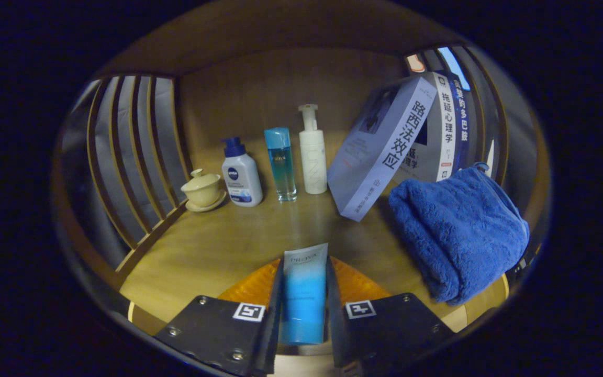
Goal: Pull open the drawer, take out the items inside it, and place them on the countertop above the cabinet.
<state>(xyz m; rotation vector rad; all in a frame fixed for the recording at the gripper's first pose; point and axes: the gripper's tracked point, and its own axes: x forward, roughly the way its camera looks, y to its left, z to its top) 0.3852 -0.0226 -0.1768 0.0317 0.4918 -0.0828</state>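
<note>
leaning book point(380, 152) at 1 o'clock, spine reads 路西法效应, upright book point(445, 128) behind it reads 拖延心理学, gripper point(304, 275) clamping a tube point(301, 303)

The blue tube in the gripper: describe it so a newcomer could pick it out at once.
Start at the wooden countertop, with bottles and leaning books at its back. The blue tube is nearest the camera, clamped between the gripper fingers. Unlike the upright bottles, it is a flat squeeze tube, white fading to blue.
</note>
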